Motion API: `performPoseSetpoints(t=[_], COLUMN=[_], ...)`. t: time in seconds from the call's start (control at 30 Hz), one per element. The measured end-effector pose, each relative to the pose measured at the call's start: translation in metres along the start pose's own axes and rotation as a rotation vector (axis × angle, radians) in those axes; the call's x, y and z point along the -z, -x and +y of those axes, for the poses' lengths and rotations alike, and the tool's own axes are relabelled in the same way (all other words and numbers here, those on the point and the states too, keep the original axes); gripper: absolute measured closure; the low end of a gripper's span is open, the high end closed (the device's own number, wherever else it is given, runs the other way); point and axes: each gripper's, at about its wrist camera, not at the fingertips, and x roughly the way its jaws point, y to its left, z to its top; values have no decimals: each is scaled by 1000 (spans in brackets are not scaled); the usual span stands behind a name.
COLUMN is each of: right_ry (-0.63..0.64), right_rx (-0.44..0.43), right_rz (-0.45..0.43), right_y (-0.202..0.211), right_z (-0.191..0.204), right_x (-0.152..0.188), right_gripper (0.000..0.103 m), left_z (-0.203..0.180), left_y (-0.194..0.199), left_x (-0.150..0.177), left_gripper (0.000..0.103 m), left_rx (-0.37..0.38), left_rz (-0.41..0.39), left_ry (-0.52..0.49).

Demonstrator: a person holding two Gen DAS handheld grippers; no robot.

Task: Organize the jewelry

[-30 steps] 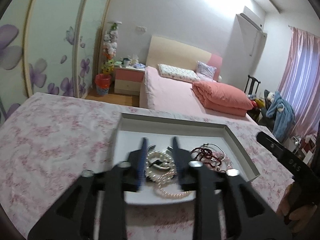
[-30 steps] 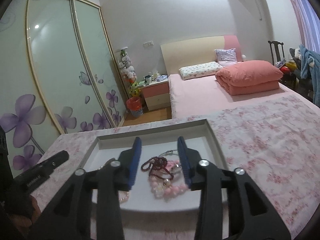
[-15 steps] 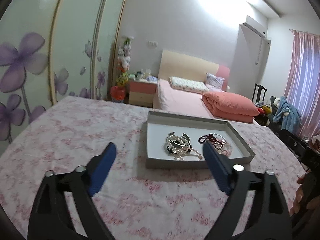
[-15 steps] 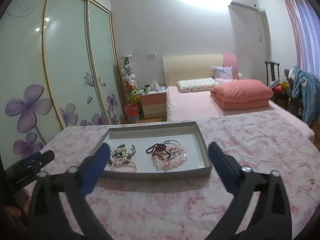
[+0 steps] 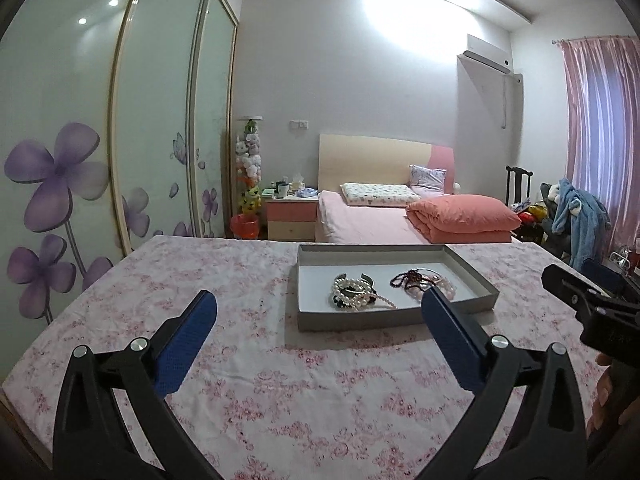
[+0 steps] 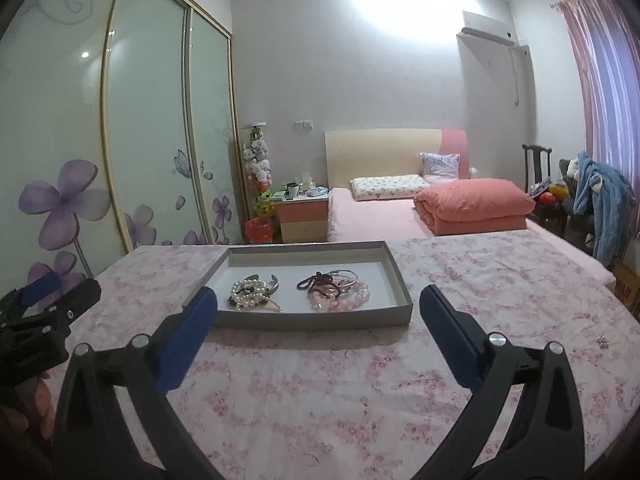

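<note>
Your left tool (image 5: 318,306) and right tool (image 6: 318,300) gape empty short of the jewelry tray (image 6: 402,280), jaws just opened; no writing is readable.

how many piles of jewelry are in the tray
2: a pearl pile on the tray's left, a pink and dark-red bead pile on its right. Single pieces overlap and can't be counted.

A shallow grey tray (image 6: 402,280) sits flat just ahead of the wide-open right gripper (image 6: 316,312). Inside lie two heaps: white pearl bracelets (image 6: 254,296) toward the gripper's left finger, pink and dark red bead bracelets (image 6: 338,292) ahead of its centre, apart from the pearls.
</note>
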Motion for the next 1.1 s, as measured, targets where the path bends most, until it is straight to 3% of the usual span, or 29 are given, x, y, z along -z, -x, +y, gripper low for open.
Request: performPoseSetpoints(t=[0.23, 1.1], right_ry=[50, 1], right_rx=[5, -1], right_rz=[7, 28], right_y=[3, -5], right_z=[9, -1], right_x=[14, 20], right_gripper=[4, 4], left_z=[0, -11], left_y=[5, 5], left_x=[10, 14], left_gripper=[2, 2], left_rx=[7, 9], left_rz=[14, 38], left_ry=[5, 0])
